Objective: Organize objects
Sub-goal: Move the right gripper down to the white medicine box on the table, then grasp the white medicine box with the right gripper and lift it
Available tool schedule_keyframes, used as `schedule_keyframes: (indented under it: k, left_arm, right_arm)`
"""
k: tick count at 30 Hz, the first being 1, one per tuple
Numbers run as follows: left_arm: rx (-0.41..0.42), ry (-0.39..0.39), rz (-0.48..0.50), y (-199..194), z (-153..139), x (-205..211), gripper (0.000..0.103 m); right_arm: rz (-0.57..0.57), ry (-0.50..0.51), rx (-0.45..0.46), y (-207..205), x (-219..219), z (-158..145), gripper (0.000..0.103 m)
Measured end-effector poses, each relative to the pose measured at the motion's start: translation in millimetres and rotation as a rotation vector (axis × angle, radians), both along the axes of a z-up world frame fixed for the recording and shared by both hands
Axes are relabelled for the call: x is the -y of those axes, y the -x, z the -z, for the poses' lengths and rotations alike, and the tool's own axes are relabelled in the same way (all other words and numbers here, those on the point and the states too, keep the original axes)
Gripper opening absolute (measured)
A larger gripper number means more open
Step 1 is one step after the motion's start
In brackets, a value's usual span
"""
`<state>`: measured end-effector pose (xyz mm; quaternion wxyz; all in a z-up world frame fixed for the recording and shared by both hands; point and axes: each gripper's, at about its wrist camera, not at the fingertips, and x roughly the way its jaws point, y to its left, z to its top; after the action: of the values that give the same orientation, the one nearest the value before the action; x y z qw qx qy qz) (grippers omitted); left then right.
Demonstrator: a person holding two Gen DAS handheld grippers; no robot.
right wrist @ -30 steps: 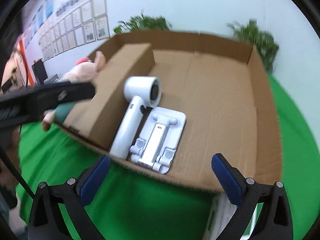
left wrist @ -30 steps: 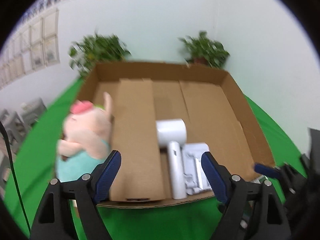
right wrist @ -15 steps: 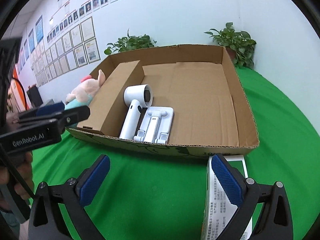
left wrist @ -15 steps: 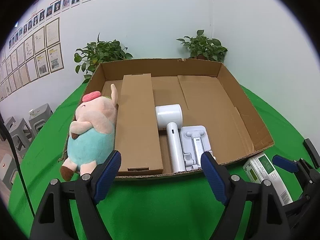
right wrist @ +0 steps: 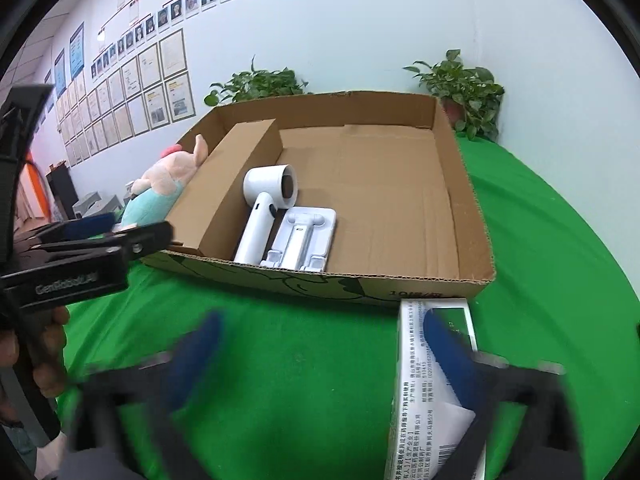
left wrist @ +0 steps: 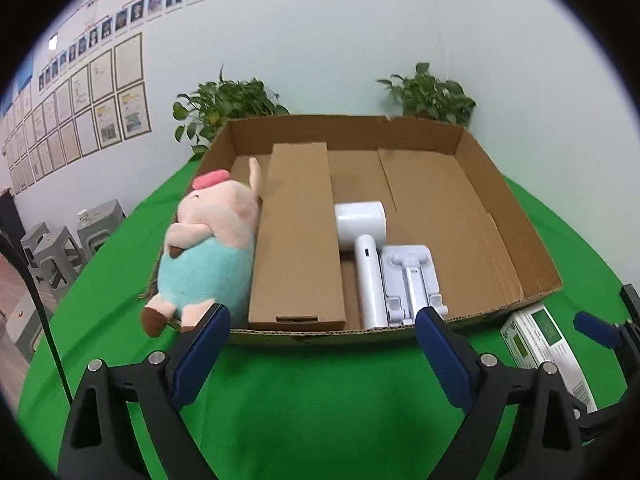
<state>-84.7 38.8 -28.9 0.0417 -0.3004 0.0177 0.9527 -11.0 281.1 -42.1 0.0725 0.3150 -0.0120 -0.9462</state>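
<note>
A shallow cardboard tray (left wrist: pixel 516 240) (right wrist: pixel 460 208) lies on the green cloth. It holds a long cardboard box (left wrist: pixel 298 240), a white hair dryer (left wrist: pixel 366 256) (right wrist: pixel 264 208) and a white folding stand (left wrist: pixel 412 280) (right wrist: pixel 304 236). A plush pig (left wrist: pixel 208 248) (right wrist: pixel 156 192) lies along the tray's left side against the long box, one foot over the front corner. My left gripper (left wrist: pixel 322 320) (right wrist: pixel 100 248) hovers before the tray, jaws opening with nothing between them. My right gripper (right wrist: pixel 320 344) is blurred and open, its right finger over a white and green carton (right wrist: pixel 432 384) (left wrist: pixel 540 344) on the cloth.
Two potted plants (left wrist: pixel 224 108) (left wrist: pixel 432 96) stand behind the tray against the wall. Grey stools (left wrist: pixel 60 248) are off the table's left side. A hand (right wrist: pixel 40 344) holds the left gripper's handle. Green cloth (left wrist: pixel 320 400) stretches in front of the tray.
The pig has gone from beside my left finger to resting against the long box. The left jaws have widened. My right gripper has drawn back from the tray to over the carton.
</note>
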Motion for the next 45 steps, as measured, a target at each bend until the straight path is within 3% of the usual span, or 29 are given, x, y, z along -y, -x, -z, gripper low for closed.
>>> schedule_keyframes:
  k: [5, 13, 24, 26, 30, 32, 34, 39, 42, 45]
  left_arm:
    - [0.029, -0.017, -0.013, 1, 3, 6, 0.094]
    - [-0.028, 0.046, -0.045, -4, 4, 4, 0.094]
    - [0.059, -0.022, 0.052, -12, 26, -3, 0.094]
    - [0.076, -0.028, 0.062, -12, 31, -6, 0.094]
    - [0.093, -0.039, 0.076, -16, 34, -8, 0.094]
    - [0.104, -0.052, 0.079, -18, 35, -6, 0.094]
    - [0.121, -0.076, 0.088, -18, 37, -3, 0.094]
    - [0.176, -0.167, 0.136, -20, 40, 4, 0.094]
    - [0.257, -0.248, 0.189, -18, 48, 6, 0.094]
    - [0.318, -0.3, 0.23, -16, 57, 3, 0.094]
  right_arm:
    - [-0.002, 0.017, 0.048, 8, -7, 10, 0.102]
    - [-0.043, 0.05, 0.081, -1, -18, 18, 0.102]
    - [0.097, 0.011, 0.218, -25, -85, 51, 0.101]
    - [0.095, 0.005, 0.244, -25, -84, 57, 0.094]
    - [0.076, -0.026, 0.302, -24, -67, 73, 0.063]
    - [0.073, -0.073, 0.285, -25, -55, 74, 0.062]
    - [0.046, -0.031, 0.291, -23, -47, 74, 0.062]
    - [-0.069, -0.005, 0.262, -25, -7, 61, 0.063]
    - [-0.141, -0.009, 0.209, -30, 13, 55, 0.103]
    - [-0.166, -0.044, 0.193, -31, 19, 54, 0.102]
